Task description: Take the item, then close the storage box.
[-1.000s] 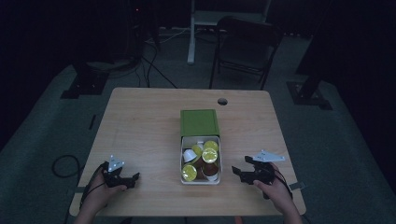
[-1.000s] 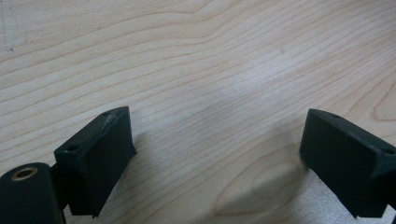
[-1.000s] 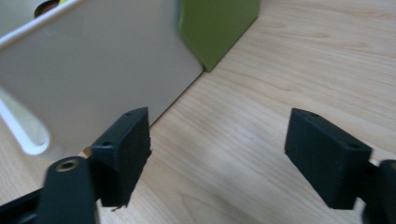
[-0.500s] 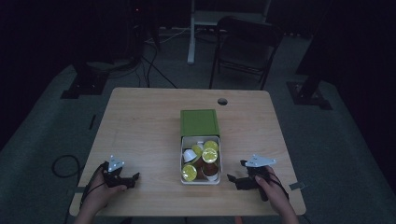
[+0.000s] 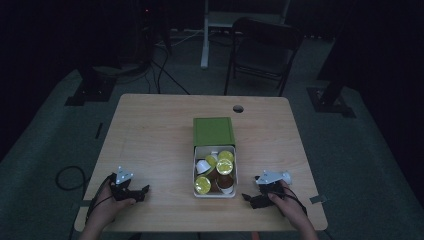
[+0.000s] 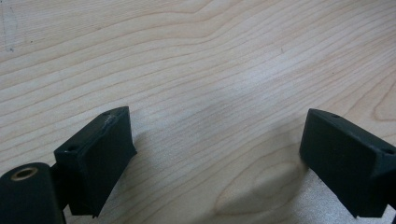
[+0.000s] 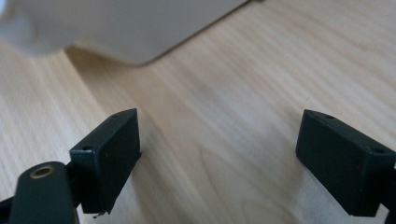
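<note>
So the white tray [image 5: 215, 192] full of little cups [image 5: 225, 166] sits mid-table, touching the green box [image 5: 213, 131] behind it. Right gripper [image 5: 248, 199] rests just beside the tray's near right corner — jaws have just been opening, now wide, only bare table [image 7: 261, 70] between them. Left gripper [image 5: 144, 190] sits well apart at the near left edge — wide open too.

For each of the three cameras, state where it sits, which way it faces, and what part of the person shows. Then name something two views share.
High view: above the person's side, facing forward and down on the table; both hands, left gripper, right gripper.
Left gripper view: on the left gripper, facing bare tabletop; its open jaws.
Right gripper view: on the right gripper, facing the white box; its open jaws.
Shared: the white box, high and right gripper views.
</note>
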The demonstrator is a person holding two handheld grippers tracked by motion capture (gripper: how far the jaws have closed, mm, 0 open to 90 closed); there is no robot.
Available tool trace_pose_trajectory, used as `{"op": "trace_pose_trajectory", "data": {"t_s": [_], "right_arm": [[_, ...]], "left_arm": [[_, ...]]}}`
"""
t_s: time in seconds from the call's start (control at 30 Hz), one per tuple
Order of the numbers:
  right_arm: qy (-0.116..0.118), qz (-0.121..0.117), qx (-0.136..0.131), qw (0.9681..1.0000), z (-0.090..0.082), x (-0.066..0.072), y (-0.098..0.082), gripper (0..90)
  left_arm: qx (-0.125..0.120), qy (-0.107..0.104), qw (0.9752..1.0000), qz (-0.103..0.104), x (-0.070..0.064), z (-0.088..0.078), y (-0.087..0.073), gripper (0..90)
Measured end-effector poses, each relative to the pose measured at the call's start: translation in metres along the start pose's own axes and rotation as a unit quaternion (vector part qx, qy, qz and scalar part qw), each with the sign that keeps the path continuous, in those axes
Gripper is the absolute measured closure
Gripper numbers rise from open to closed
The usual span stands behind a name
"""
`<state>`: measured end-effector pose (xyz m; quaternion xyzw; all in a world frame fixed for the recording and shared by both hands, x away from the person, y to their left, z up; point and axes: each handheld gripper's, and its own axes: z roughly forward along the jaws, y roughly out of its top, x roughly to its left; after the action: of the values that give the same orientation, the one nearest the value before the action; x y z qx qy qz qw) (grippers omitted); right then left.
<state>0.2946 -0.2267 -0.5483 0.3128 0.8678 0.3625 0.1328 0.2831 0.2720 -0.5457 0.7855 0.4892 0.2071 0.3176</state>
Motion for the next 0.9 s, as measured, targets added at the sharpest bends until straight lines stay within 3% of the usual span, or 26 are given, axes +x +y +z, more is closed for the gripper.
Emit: {"op": "trace_pose_trajectory", "data": {"t_s": [0.33,0.67,0.9], "right_arm": [[0.035,-0.03,-0.007,0.9989,-0.0048,-0.0017,-0.0071,12.7],[0.034,-0.028,-0.007,0.999,-0.0046,-0.0015,-0.0071,12.5],[0.028,-0.025,-0.007,0.9993,-0.0041,-0.0001,-0.0064,12.3]], "left_arm": [[0.0,0.0,1.0,0.0,0.0,0.0,0.0,10.1],[0.001,-0.004,1.0,0.003,-0.0001,0.0004,0.0003,9.1],[0.001,-0.042,0.9982,0.043,-0.0075,0.0011,0.0013,9.2]]}}
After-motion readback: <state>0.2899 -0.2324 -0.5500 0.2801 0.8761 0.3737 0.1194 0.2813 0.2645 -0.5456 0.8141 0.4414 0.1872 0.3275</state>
